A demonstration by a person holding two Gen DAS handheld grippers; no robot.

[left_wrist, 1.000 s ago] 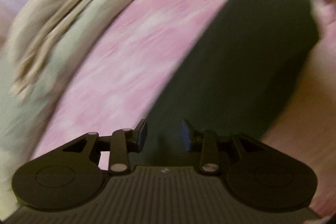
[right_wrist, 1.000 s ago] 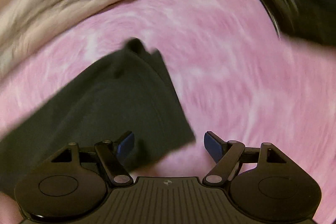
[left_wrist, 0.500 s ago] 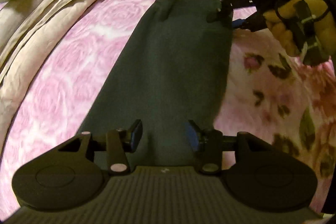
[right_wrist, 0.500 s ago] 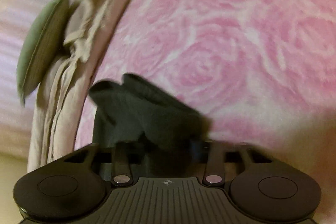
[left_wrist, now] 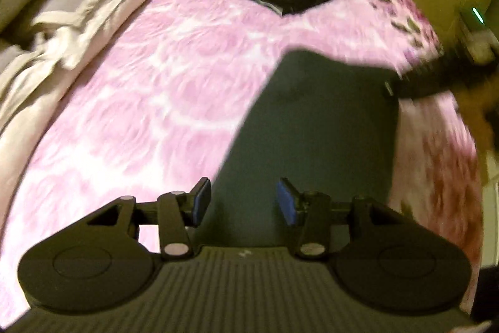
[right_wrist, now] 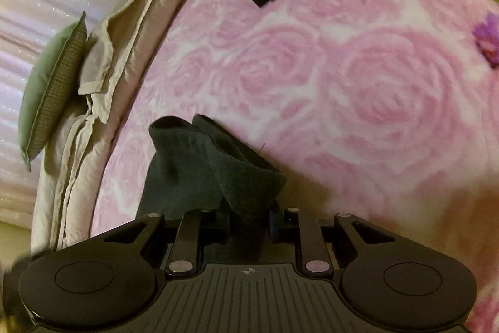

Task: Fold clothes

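While your right gripper (right_wrist: pixel 249 223) clenches the dark garment's (left_wrist: pixel 312 130) far corner and your left gripper (left_wrist: pixel 243 202) stands released over its near edge, lifting now would skew the fold.

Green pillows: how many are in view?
1. The green pillow leans at the bed's left edge, beside the beige bedding. Others may be hidden.

Left gripper (left_wrist: pixel 240 202): pointing steeply downward, jaws standing apart, blue pads (left_wrist: pixel 286 202) facing each other with nothing pinched between them.

Right gripper (right_wrist: pixel 248 222): angling downward, jaws having just been closing, now pinching a bunched fold of dark cloth (right_wrist: pixel 218 173). From the left wrist view, appearing blurred at far right.
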